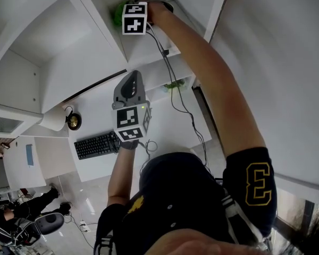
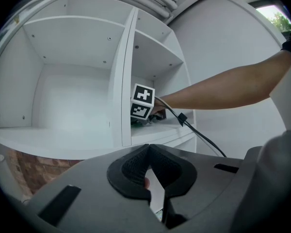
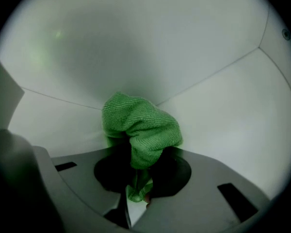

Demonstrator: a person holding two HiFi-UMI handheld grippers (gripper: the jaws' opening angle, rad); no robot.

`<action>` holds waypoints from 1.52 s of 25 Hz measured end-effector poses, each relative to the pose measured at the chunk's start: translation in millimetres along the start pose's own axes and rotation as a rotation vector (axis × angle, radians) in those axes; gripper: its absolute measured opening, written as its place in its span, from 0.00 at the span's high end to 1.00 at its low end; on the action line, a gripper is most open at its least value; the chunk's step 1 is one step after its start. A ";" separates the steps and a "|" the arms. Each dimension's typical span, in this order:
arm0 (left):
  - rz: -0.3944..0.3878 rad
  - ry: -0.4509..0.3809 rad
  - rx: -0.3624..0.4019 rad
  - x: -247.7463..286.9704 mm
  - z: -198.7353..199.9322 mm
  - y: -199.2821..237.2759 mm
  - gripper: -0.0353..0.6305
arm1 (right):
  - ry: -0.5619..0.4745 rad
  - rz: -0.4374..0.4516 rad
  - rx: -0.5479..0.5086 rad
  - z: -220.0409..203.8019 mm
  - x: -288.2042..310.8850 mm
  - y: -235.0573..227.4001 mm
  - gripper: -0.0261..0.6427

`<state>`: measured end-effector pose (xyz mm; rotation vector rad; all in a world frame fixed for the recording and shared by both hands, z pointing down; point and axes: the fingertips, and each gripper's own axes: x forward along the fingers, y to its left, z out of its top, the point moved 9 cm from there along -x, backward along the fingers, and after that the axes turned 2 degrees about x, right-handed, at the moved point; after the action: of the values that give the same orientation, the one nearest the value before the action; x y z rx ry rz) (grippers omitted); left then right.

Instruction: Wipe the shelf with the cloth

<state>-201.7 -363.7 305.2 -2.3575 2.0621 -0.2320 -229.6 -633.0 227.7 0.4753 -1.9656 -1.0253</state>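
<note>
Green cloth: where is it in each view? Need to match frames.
Head view: cloth at the top, just left of the right gripper's marker cube.
Left gripper view: green sliver under that cube, in the right compartment.
Right gripper view: centre, clamped in the right gripper.
Shared landmark: the white shelf under the cloth.

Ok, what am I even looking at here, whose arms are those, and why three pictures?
No robot: a person holds a hand-operated claw in each hand. One picture comes from a camera on their head. The other two come from cameras riding on the claws, looking along the jaws. The right claw is closed on a green cloth, reached into a compartment of the white shelf. The left claw is held back from the shelf, jaws together, holding nothing. A keyboard shows below in the head view.
</note>
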 end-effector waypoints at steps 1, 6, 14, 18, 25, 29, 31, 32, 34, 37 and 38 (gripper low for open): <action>-0.002 0.000 0.000 0.4 -0.6 0.0 0.92 | 0.007 0.005 0.013 -0.7 -0.2 -0.8 0.88; 0.004 -0.001 -0.014 4.6 -2.9 1.6 0.92 | 0.020 0.001 0.078 -8.4 -4.6 -5.2 0.88; 0.015 -0.010 -0.018 8.0 -4.3 7.5 0.92 | 0.133 -0.041 0.117 -35.8 -7.9 -9.6 0.88; 0.008 -0.013 -0.011 8.0 -3.4 3.7 0.92 | 0.203 -0.070 0.106 -41.8 -8.9 -9.4 0.88; 0.003 -0.009 -0.007 3.8 -5.5 3.8 0.92 | 0.273 -0.099 0.177 -58.2 -12.5 -13.2 0.88; -0.001 -0.010 -0.012 1.2 -5.9 4.9 0.92 | 0.314 -0.107 0.208 -68.9 -16.9 -15.0 0.88; -0.006 -0.010 -0.015 0.5 -6.3 5.0 0.92 | 0.344 -0.112 0.239 -74.1 -18.5 -16.6 0.88; -0.007 -0.010 -0.018 0.4 -6.5 5.0 0.92 | 0.359 -0.115 0.259 -76.7 -19.3 -17.9 0.88; -0.010 -0.010 -0.022 0.6 -7.1 4.3 0.92 | 0.393 -0.122 0.299 -80.8 -21.0 -20.7 0.88; -0.033 0.002 -0.020 0.3 -10.4 0.1 0.92 | 0.438 -0.138 0.356 -83.4 -21.7 -22.2 0.88; -0.040 0.008 -0.019 0.0 -12.0 -1.1 0.92 | 0.442 -0.141 0.372 -83.8 -21.7 -21.8 0.88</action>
<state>-202.0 -362.5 317.2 -2.4150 2.0308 -0.2230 -149.6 -672.4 224.7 0.9694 -1.7328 -0.5676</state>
